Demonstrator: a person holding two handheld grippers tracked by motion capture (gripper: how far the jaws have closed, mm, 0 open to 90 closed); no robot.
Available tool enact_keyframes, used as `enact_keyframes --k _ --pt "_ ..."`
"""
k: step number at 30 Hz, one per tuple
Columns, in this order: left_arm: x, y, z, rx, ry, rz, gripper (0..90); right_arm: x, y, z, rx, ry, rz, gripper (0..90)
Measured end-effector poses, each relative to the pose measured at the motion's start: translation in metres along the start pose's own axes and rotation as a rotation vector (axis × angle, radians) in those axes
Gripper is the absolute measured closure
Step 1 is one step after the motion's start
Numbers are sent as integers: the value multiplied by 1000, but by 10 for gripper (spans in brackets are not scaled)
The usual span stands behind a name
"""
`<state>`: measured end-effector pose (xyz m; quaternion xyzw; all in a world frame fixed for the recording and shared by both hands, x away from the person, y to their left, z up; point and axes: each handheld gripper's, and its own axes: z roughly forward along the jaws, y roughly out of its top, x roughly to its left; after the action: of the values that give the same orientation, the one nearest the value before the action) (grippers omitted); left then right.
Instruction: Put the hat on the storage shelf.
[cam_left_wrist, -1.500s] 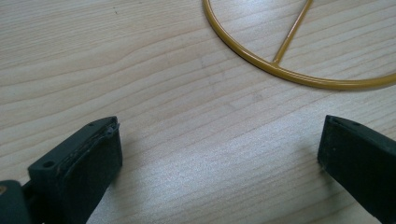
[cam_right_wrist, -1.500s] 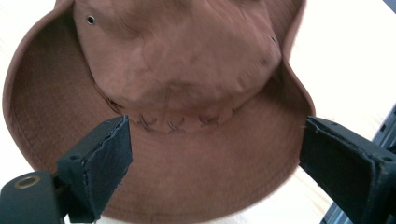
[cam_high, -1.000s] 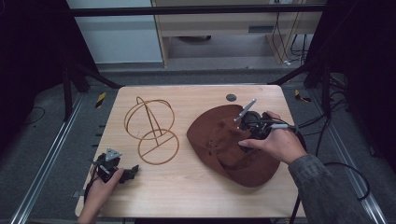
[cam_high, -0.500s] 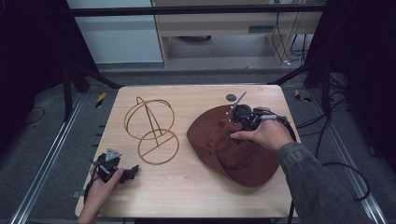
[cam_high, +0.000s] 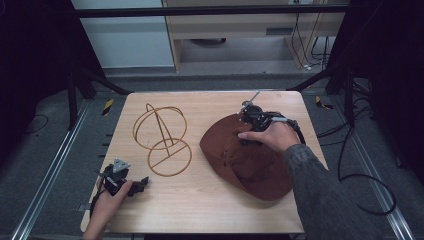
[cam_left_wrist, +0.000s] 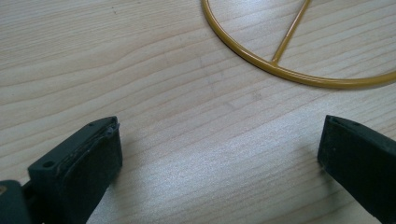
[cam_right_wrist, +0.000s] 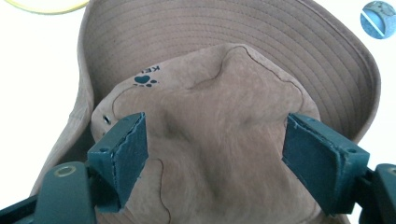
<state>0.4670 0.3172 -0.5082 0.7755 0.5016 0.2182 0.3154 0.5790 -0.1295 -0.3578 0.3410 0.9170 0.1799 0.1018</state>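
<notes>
While both hands work at the table (cam_high: 200, 200), the items stand as follows, placed relative to the hat.

Hat (cam_high: 255, 165): brown, wide brim, lying on the right half of the table; its crown (cam_right_wrist: 219, 140) is dented, with a small paw-print mark near one side.
Right gripper (cam_high: 248, 131): over the hat's far edge, its jaws astride the crown; they have just been closing yet stand wide, the pads not pressing the fabric on either side.
Left gripper (cam_high: 142, 183): well apart from the hat, near the table's front left corner; jaws wide, bare wood between them.
Stand (cam_high: 161, 137): gold wire, upright, just left of the hat; its base ring (cam_left_wrist: 299, 77) lies ahead of the left gripper.
Disc (cam_right_wrist: 378, 13): small, round, beyond the hat's brim.
</notes>
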Motion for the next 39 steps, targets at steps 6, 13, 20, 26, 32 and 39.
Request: enact_keyframes --k 6,13,20,26,32,39 --pt "0 0 0 -1 0 0 0 -2 4 11 19 -3 9 237" --pt "0 0 0 3 0 3 0 -6 3 18 35 6 44 278" --pt "-1 0 0 1 -1 2 0 -7 -1 25 33 17 46 375" --pt "-1 0 0 1 -2 3 0 -10 -4 27 38 23 38 501" --pt "-1 0 0 1 -3 2 0 -11 -4 30 53 47 33 665" --pt "-1 0 0 1 -3 3 0 -15 -7 31 50 86 47 823"
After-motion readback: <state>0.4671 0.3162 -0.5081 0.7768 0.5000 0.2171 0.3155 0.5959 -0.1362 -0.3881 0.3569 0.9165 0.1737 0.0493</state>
